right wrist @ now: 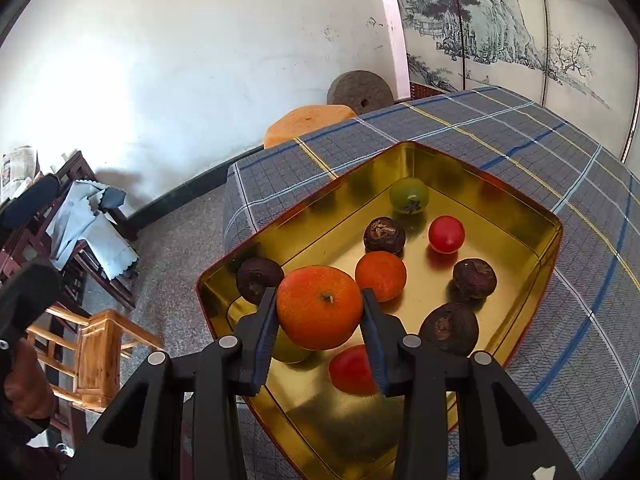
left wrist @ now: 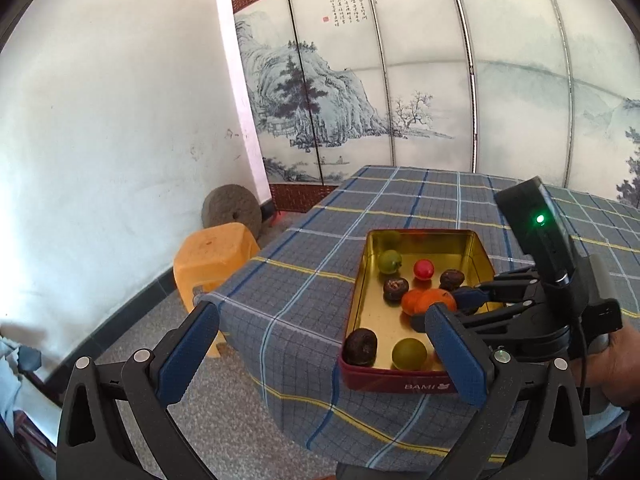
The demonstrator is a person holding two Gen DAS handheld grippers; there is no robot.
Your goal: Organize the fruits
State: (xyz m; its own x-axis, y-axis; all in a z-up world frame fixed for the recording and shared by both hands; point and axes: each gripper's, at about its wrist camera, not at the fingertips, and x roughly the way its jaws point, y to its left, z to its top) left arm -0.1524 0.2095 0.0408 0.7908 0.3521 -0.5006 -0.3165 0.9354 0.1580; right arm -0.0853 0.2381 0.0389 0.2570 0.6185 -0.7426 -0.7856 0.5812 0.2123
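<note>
A gold-lined red tin sits on the plaid tablecloth near the table's left edge. It holds several fruits: green ones, red ones, dark brown ones and a small orange. My right gripper is shut on a large orange and holds it just above the tin's floor; it also shows in the left wrist view. My left gripper is open and empty, left of and in front of the tin.
The tablecloth hangs over the table's left edge. An orange plastic stool and a millstone stand on the floor by the wall. A painted folding screen stands behind the table. Wooden chairs are at the left.
</note>
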